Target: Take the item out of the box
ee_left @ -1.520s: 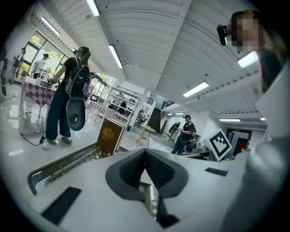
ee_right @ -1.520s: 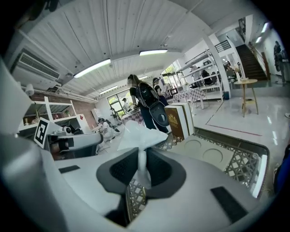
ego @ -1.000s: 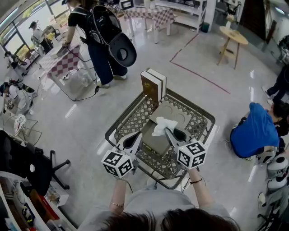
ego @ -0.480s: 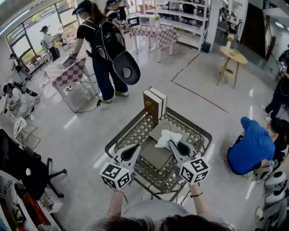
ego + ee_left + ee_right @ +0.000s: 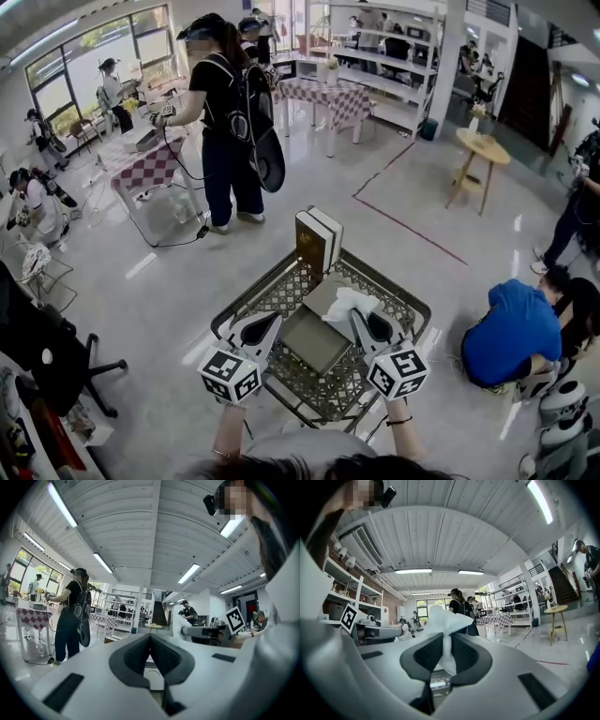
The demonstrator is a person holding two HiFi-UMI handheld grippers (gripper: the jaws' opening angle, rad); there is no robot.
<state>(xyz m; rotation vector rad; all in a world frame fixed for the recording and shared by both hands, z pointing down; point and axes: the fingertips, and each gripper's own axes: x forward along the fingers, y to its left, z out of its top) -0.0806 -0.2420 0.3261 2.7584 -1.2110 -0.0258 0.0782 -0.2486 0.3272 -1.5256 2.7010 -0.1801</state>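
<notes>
No readable text, label or number anywhere.

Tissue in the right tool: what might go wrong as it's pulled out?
The tissue is pinched by a thin strip in the right tool, so it may tear or slip. The box lies in the basket; the left tool is shut beside it, not gripping, so the box might lift along.

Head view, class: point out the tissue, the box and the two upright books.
tissue [image 5: 345,302], head view, its crumpled white middle.
box [image 5: 314,339], head view, its flat top face.
upright books [image 5: 309,248], head view, the dark front cover.
</notes>
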